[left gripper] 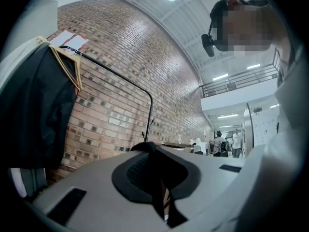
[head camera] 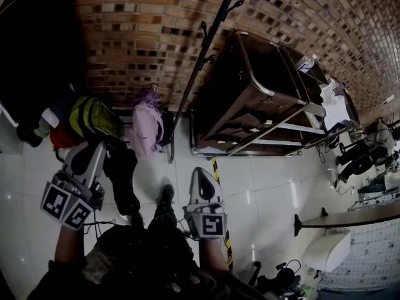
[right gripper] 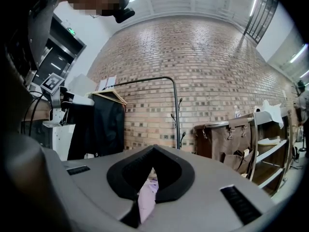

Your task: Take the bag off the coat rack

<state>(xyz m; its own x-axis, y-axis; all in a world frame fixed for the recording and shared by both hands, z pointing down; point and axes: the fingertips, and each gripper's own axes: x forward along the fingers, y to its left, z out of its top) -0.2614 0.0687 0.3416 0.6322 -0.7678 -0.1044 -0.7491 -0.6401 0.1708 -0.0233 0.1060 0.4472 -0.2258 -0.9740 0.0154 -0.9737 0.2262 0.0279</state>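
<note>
The black coat rack pole (head camera: 201,58) with side hooks rises in front of the brick wall; it also shows in the right gripper view as the coat rack (right gripper: 180,115). A lilac bag (head camera: 147,127) sits low beside its foot, and I cannot tell whether it hangs or rests. A strip of the lilac bag (right gripper: 147,197) shows through the slit of my right gripper (right gripper: 153,147). My left gripper (head camera: 95,145) and right gripper (head camera: 199,170) are both raised towards the rack, short of it. Both are shut with nothing between the jaws. My left gripper (left gripper: 147,145) points at the wall.
A yellow-green backpack (head camera: 94,117) and a red item (head camera: 62,136) lie left of the lilac bag. A dark shape (head camera: 122,174) is beside my left gripper. Black clothes (right gripper: 96,124) hang on a rail. A brown cart (head camera: 250,99) stands to the right.
</note>
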